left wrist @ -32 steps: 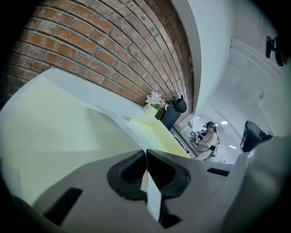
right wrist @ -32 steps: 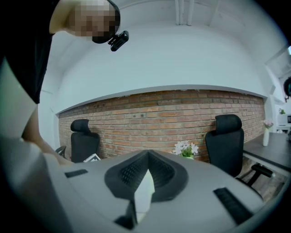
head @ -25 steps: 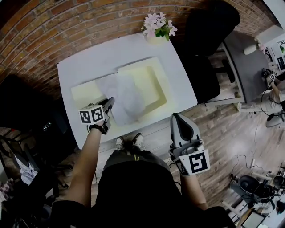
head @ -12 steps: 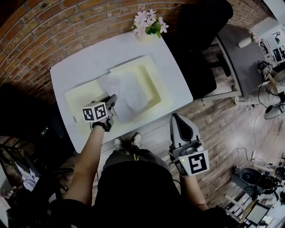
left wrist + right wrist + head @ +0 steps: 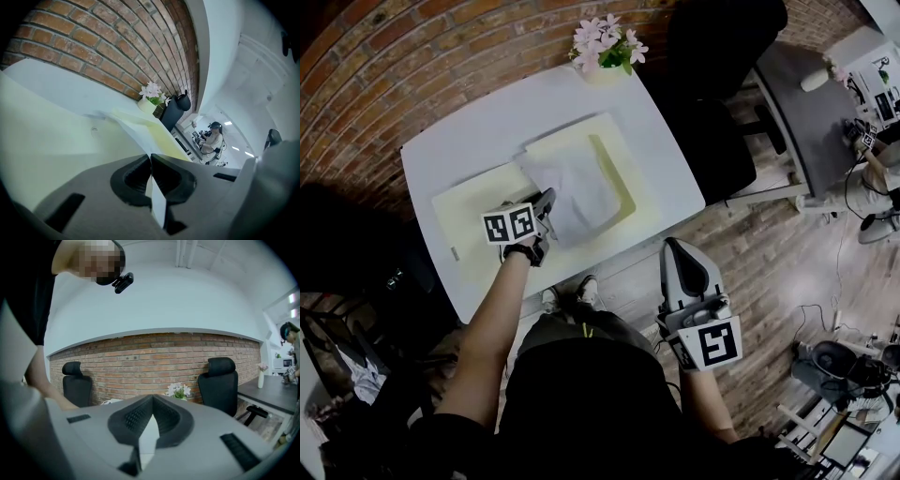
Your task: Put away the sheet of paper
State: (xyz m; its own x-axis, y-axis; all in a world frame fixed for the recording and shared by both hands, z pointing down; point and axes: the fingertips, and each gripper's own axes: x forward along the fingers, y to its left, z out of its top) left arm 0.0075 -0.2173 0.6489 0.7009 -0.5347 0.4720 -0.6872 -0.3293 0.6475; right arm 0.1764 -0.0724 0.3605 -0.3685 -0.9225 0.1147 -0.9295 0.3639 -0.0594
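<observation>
Left gripper (image 5: 546,201) had its jaws closed flat. The left gripper view showed a white edge running into the tips, so it looked pinched on the sheet of paper (image 5: 581,187) at its lower-left edge. The sheet lay crumpled across the open pale yellow folder (image 5: 473,202) on the white table (image 5: 478,131), upper centre of the head view. Flowers (image 5: 605,42) sat at the table's far edge. Right gripper (image 5: 681,247) had its jaws together on nothing, lower right, off the table.
</observation>
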